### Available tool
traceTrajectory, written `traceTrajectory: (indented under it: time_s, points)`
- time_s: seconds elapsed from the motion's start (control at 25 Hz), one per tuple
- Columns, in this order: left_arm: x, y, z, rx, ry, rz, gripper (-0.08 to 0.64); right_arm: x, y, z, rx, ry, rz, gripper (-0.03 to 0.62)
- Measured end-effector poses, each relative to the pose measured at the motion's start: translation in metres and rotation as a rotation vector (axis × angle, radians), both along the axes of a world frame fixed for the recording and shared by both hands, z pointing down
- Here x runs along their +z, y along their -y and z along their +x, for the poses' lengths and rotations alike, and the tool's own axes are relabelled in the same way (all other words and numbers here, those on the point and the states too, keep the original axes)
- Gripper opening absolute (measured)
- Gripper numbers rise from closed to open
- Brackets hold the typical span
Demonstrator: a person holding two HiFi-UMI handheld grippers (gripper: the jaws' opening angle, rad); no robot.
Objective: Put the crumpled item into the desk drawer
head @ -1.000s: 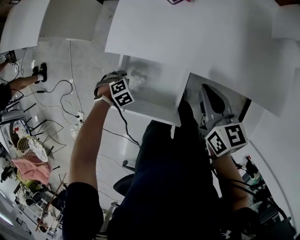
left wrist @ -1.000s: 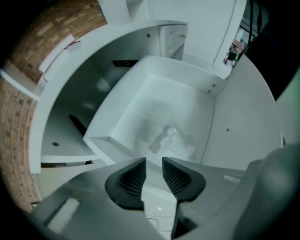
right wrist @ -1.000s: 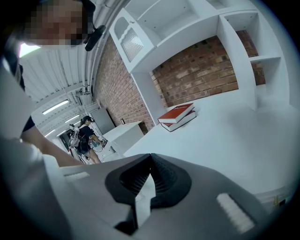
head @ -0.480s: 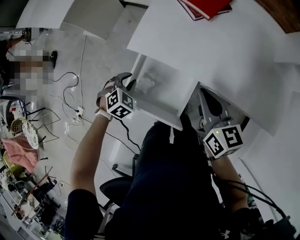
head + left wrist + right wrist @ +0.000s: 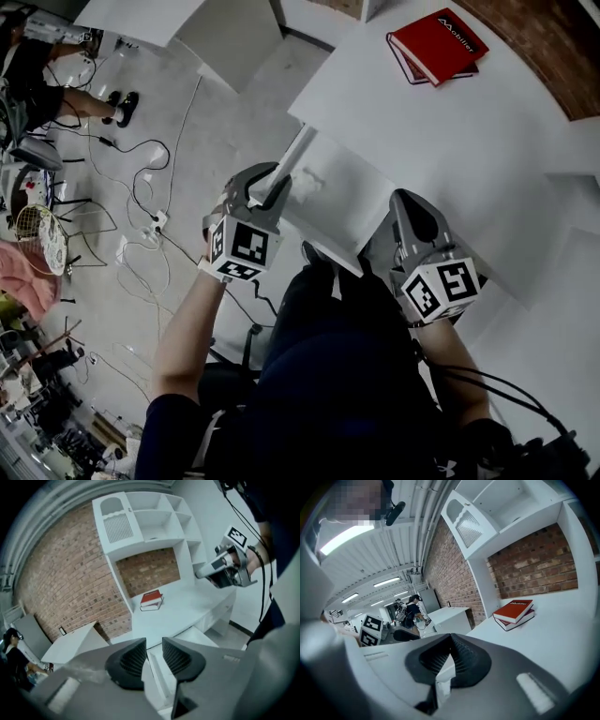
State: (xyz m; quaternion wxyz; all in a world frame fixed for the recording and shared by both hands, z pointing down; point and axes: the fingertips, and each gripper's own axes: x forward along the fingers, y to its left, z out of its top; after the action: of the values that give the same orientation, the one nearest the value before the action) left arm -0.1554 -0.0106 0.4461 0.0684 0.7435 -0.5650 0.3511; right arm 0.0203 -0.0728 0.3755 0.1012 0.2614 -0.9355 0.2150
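The white desk drawer stands pulled out under the desk top. A pale crumpled lump lies inside it, faint against the white. My left gripper hovers at the drawer's left front corner; its jaws stand open by a narrow gap with nothing between them. My right gripper is to the right of the drawer, close under the desk edge, and its jaws are shut and empty. The crumpled item does not show in either gripper view.
A red book lies on the desk top, under the shelf unit against the brick wall. Cables and a power strip trail over the floor on the left. A person's legs are at the far left.
My left gripper has drawn back out of the drawer toward its front left corner. The head view has tilted up, which brings the red book into sight. The right gripper has hardly moved.
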Motion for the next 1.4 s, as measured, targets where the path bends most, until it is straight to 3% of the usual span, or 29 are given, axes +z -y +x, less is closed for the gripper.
traceTrajectory:
  time_s: [0.12, 0.32, 0.64, 0.92, 1.4]
  points:
    - [-0.034, -0.006, 0.001, -0.08, -0.079, 0.068, 0.106, -0.009, -0.004, -0.008, -0.028, 0.012, 0.024, 0.003]
    - [-0.091, -0.01, 0.006, -0.14, -0.174, 0.185, 0.103, -0.027, -0.008, -0.02, -0.065, 0.034, 0.058, 0.003]
    - [-0.145, -0.022, 0.013, -0.247, -0.34, 0.322, 0.029, -0.069, -0.013, -0.036, -0.107, 0.078, 0.155, 0.003]
    - [-0.161, -0.023, 0.004, -0.295, -0.371, 0.414, 0.003, -0.08, -0.011, -0.044, -0.129, 0.112, 0.225, 0.003]
    - [-0.216, -0.033, 0.009, -0.289, -0.372, 0.522, 0.003, -0.145, -0.016, -0.039, -0.121, 0.145, 0.356, 0.003]
